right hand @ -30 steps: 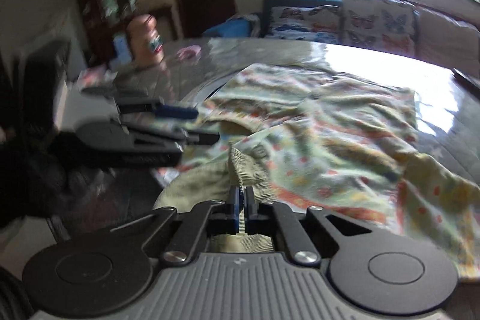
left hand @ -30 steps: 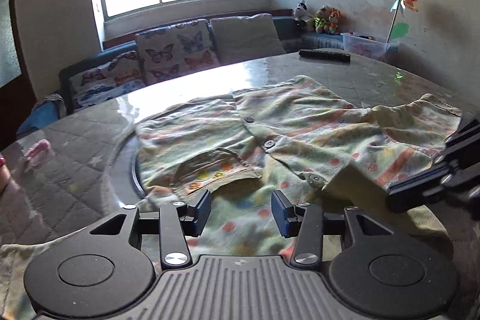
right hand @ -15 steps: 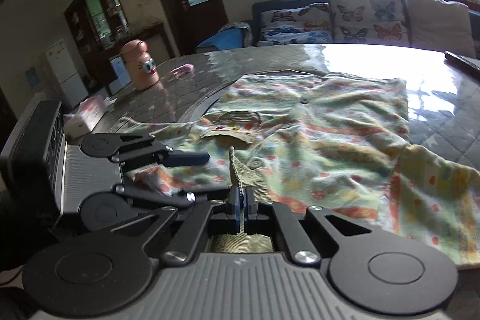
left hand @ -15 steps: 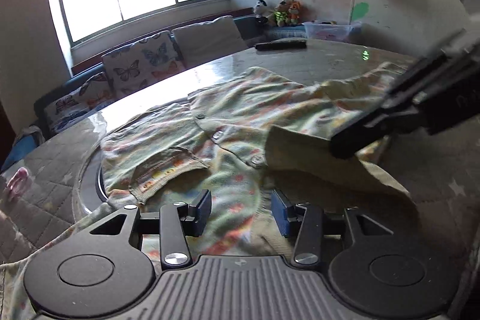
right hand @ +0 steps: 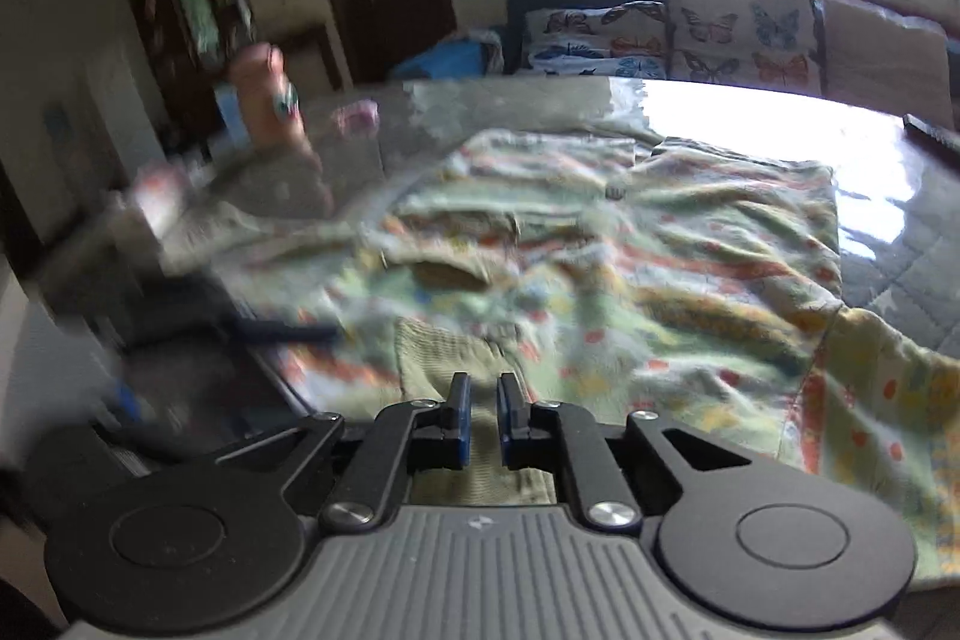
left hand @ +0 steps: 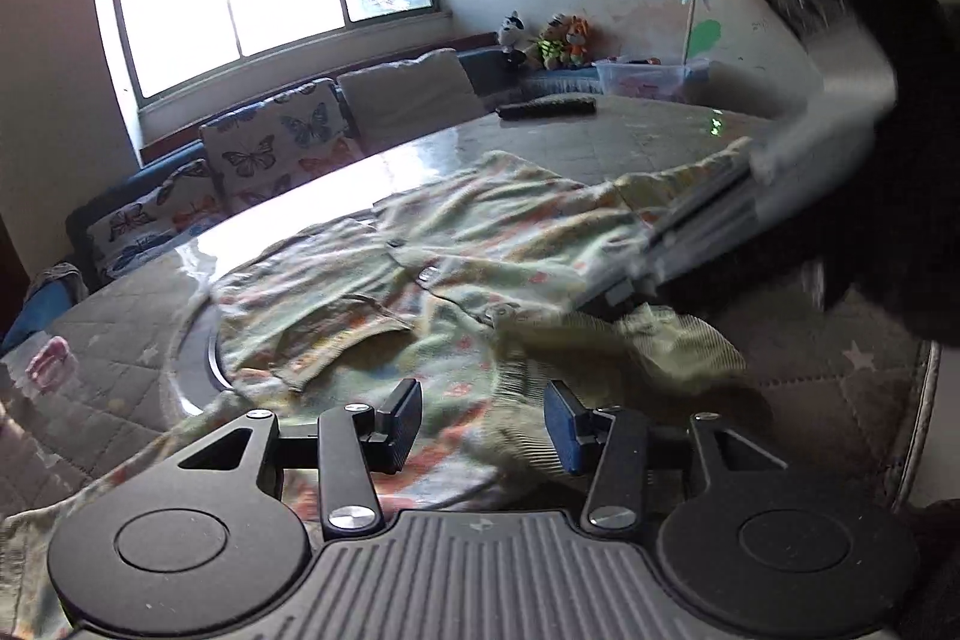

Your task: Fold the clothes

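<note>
A pale green buttoned shirt (left hand: 480, 232) with orange and yellow spots lies spread on the round table (left hand: 630, 142); it also shows in the right wrist view (right hand: 690, 268). Its near edge is turned over, with the ribbed plain inside (left hand: 678, 340) facing up. My left gripper (left hand: 483, 421) is open and empty, low over the shirt's near hem. My right gripper (right hand: 482, 418) has its jaws slightly apart with nothing between them, just above the folded ribbed edge (right hand: 444, 358). The right gripper's body (left hand: 840, 148) crosses the left wrist view at the right, blurred.
A black remote (left hand: 546, 107) lies at the table's far side. A pink bottle (right hand: 270, 100) and a small pink object (right hand: 357, 118) stand toward the table's left. A sofa with butterfly cushions (left hand: 270, 148) runs under the window. A clear box with a pinwheel (left hand: 648, 76) sits beyond.
My right gripper has opened and let go of the shirt's edge, which now lies folded over on the shirt. The left gripper stays open and has shifted a little.
</note>
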The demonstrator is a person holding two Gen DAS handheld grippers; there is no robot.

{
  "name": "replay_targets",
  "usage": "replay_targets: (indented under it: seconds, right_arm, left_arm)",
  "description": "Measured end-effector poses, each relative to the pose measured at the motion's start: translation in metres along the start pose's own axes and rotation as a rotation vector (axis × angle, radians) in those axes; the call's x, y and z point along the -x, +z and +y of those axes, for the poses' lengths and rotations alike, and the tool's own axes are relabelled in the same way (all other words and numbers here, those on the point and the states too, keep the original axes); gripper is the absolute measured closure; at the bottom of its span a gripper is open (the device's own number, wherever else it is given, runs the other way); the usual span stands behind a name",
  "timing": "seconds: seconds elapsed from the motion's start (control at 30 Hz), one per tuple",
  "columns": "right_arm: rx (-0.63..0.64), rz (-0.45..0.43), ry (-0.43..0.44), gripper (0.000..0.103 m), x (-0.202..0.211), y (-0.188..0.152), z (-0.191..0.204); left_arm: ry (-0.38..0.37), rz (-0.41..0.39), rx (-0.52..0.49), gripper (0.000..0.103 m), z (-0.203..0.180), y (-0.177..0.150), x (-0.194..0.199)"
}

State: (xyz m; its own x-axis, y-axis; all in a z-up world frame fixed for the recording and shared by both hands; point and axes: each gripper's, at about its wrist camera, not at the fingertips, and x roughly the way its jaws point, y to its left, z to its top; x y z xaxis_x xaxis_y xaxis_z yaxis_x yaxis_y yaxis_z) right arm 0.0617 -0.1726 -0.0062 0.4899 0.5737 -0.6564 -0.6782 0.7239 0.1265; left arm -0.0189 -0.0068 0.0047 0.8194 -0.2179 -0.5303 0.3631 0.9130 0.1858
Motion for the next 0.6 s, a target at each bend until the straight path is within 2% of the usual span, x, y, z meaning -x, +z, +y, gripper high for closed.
replay_targets:
  seconds: [0.07,0.13,0.17,0.3,0.43,0.6]
  right_arm:
    - [0.081,0.009,-0.026,0.091,-0.003,-0.007,0.011]
    - [0.152,0.015,-0.047,0.083,-0.005,-0.012,0.022]
    - [0.148,0.013,-0.042,0.081,-0.003,-0.013,0.022]
    - [0.057,0.000,-0.020,0.078,0.005,-0.012,0.010]
    - [-0.035,-0.036,-0.103,0.068,0.011,-0.009,-0.023]
    - [-0.151,-0.082,-0.205,0.068,0.019,-0.006,-0.064]
  left_arm:
    - [0.018,-0.016,0.025,0.054,0.009,0.005,0.007]
    - [0.023,-0.037,0.053,0.054,0.016,0.012,0.011]
    - [0.018,-0.045,0.064,0.054,0.017,0.016,0.009]
    - [0.000,-0.064,0.101,0.054,0.016,0.029,-0.004]
    - [-0.025,-0.047,0.100,0.054,0.005,0.034,-0.022]
    - [-0.080,-0.034,0.063,0.054,-0.011,0.038,-0.036]
